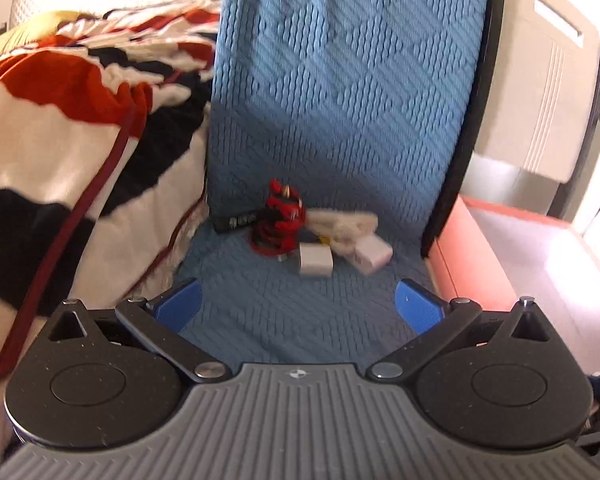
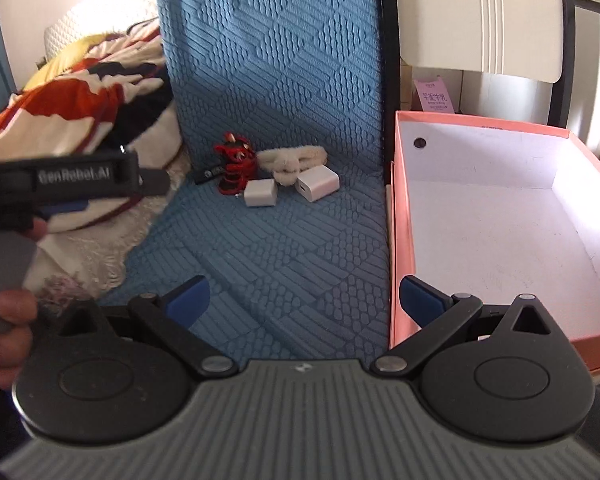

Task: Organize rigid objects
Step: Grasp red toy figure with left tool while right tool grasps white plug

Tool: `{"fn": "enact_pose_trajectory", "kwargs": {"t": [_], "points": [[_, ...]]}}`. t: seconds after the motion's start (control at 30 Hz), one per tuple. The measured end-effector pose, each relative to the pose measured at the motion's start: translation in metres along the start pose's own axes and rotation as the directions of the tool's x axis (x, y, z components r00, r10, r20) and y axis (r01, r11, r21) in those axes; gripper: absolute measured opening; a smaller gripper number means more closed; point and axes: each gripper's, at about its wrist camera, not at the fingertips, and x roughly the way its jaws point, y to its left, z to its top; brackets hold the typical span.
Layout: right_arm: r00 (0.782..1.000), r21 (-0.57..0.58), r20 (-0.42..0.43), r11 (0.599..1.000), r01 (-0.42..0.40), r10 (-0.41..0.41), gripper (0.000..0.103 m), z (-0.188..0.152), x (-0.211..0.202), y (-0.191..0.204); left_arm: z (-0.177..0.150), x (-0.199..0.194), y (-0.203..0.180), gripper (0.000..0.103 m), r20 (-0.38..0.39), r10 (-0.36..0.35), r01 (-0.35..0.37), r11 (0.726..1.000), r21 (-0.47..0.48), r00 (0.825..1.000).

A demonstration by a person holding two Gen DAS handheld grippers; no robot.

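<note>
On the blue textured seat (image 1: 300, 312) (image 2: 284, 248) lie a red and black toy figure (image 1: 281, 220) (image 2: 235, 168), two white charger cubes (image 1: 315, 260) (image 1: 373, 255) (image 2: 260, 193) (image 2: 318, 184), a cream fluffy band (image 1: 348, 225) (image 2: 292, 160) and a small black flat item (image 1: 236, 221) (image 2: 209, 175). My left gripper (image 1: 298, 308) is open and empty, short of the pile; it also shows at the left of the right wrist view (image 2: 80, 180). My right gripper (image 2: 304, 300) is open and empty, further back. An open pink shoebox (image 2: 400, 240) (image 1: 464, 264) stands to the right.
A red, black and white blanket (image 1: 68, 136) (image 2: 84, 92) is heaped left of the seat. The blue backrest (image 1: 340, 80) rises behind the objects. A white chair back (image 2: 480, 16) stands behind the box.
</note>
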Motion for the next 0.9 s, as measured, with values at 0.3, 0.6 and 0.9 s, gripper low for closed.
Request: {"fn": "enact_pose_trajectory", "kwargs": {"t": [0.3,0.6,0.9], "points": [[0.999,-0.028,0.025,0.999,-0.03,0.031,0.103,0.018,0.049,0.011,0.003,0.052,0.02,0.103,-0.043,-0.018,0.015,0.998,-0.061,0.999],[0.997,-0.007,0.035,0.998,-0.065,0.066,0.099,0.038,0.081,0.003,0.012,0.091,0.019,0.103,-0.082,-0.024,0.02,0.998,-0.056,0.996],[0.996,-0.014,0.038,0.996,-0.084,0.085,0.095,0.061,0.114,-0.004,0.024,0.141,0.023,0.103,-0.126,-0.007,0.008,1.0,0.002,0.992]]}}
